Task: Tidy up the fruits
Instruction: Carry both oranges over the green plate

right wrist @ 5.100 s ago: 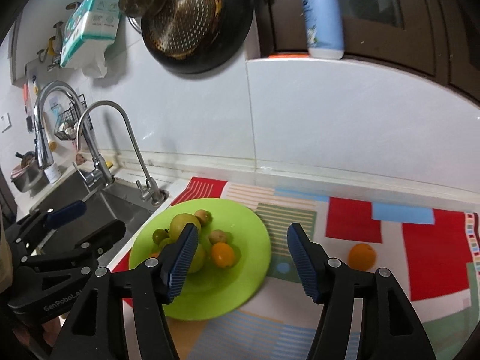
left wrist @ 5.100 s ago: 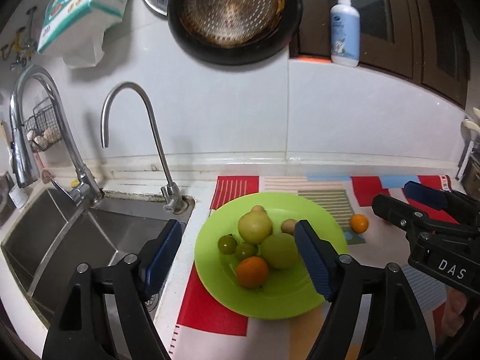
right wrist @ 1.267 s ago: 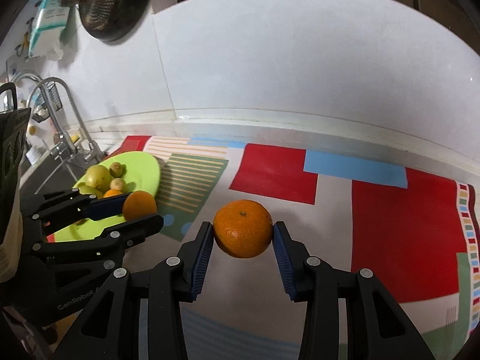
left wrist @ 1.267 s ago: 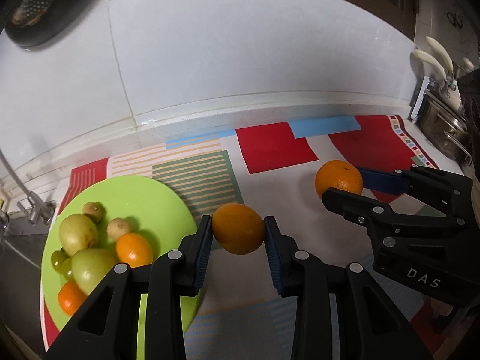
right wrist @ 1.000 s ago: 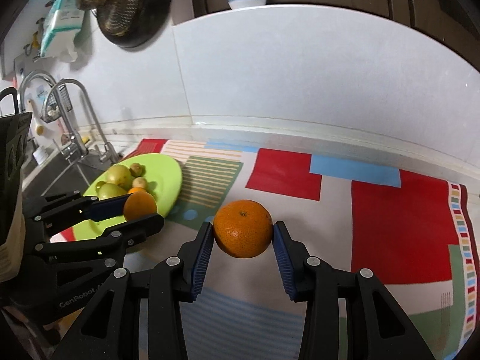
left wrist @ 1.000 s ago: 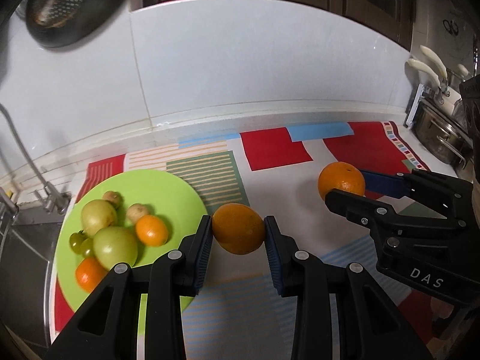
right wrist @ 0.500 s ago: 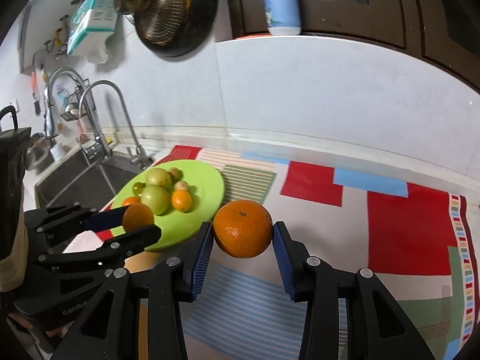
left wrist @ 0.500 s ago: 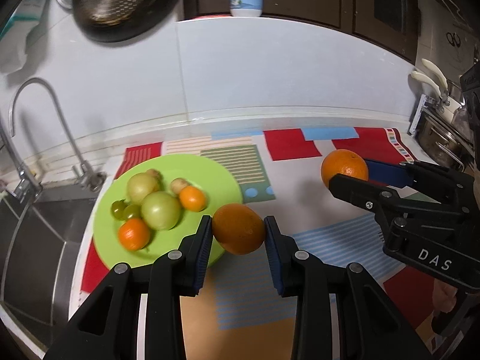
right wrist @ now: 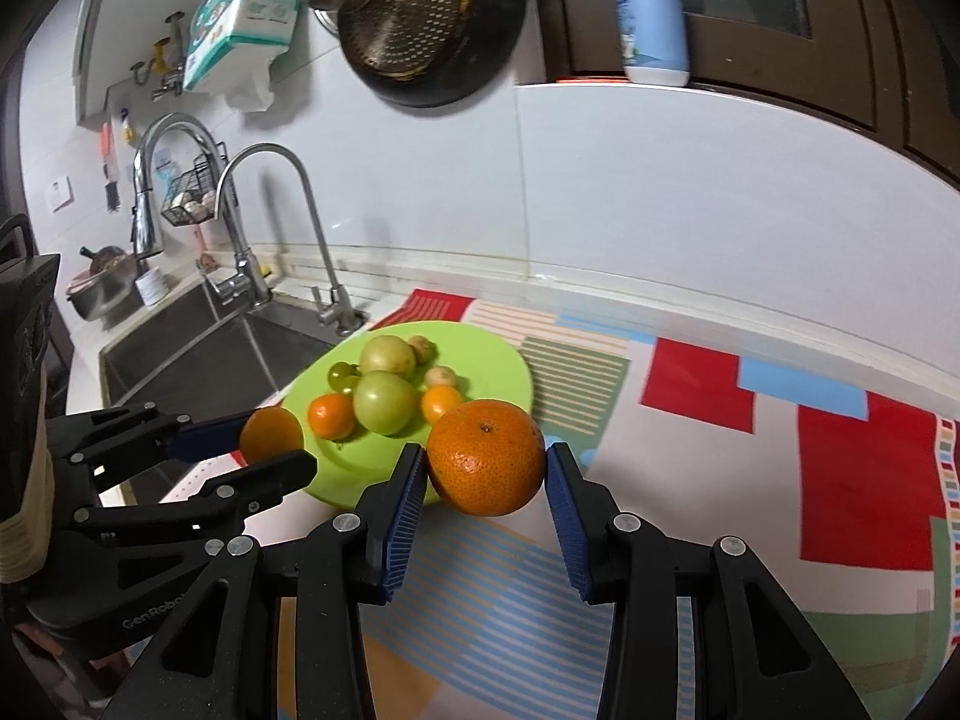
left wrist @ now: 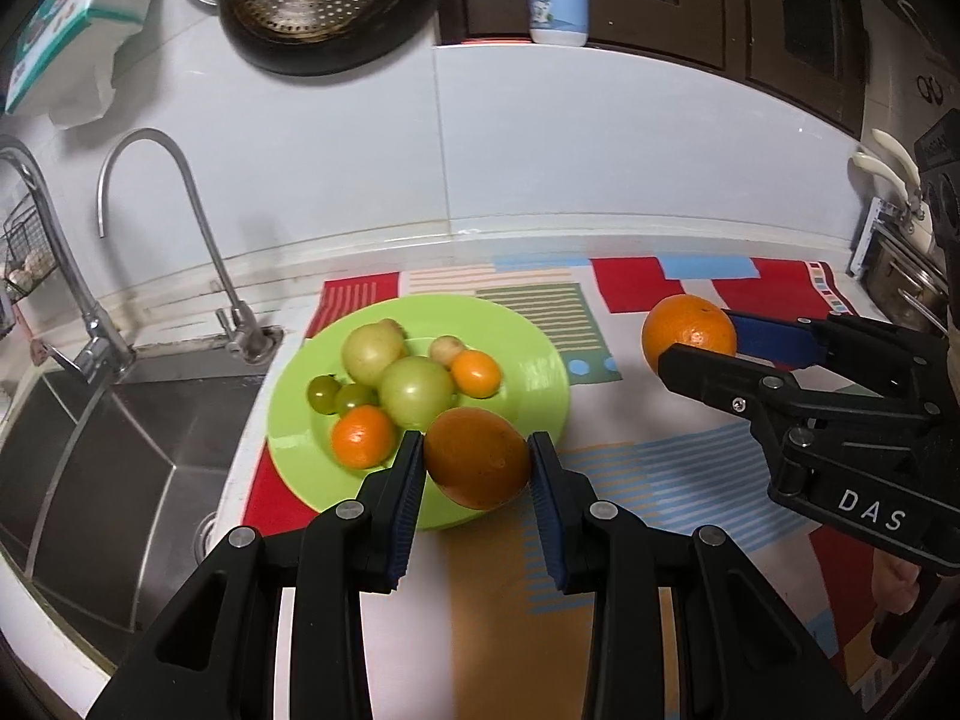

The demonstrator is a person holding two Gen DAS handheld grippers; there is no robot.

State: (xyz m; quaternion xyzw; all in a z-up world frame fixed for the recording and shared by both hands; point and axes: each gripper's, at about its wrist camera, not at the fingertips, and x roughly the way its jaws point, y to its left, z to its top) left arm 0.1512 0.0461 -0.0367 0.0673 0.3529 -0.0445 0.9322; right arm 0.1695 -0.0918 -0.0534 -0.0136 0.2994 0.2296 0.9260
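Round orange mandarin [left wrist: 477, 457] pinched in left tongs [left wrist: 477, 474], bigger orange [right wrist: 486, 456] in right tongs [right wrist: 486, 477]: dropped w/o care onto crowded lime-green plastic plate [left wrist: 540, 372], either could roll off onto counter.

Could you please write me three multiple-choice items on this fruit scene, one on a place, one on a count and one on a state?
1. Where does the green plate lie?
A. inside the sink
B. on the patterned mat beside the sink
C. on the window ledge

2. How many oranges are held in grippers?
A. none
B. one
C. two

3. How does the left gripper stand?
A. shut on an orange
B. open and empty
C. shut on a green tomato

Answers:
1 B: the plate's rim rests on the mat, with the sink just left of it.
2 C: the left orange and the right orange each sit in a gripper.
3 A: its blue pads press both sides of the left orange.
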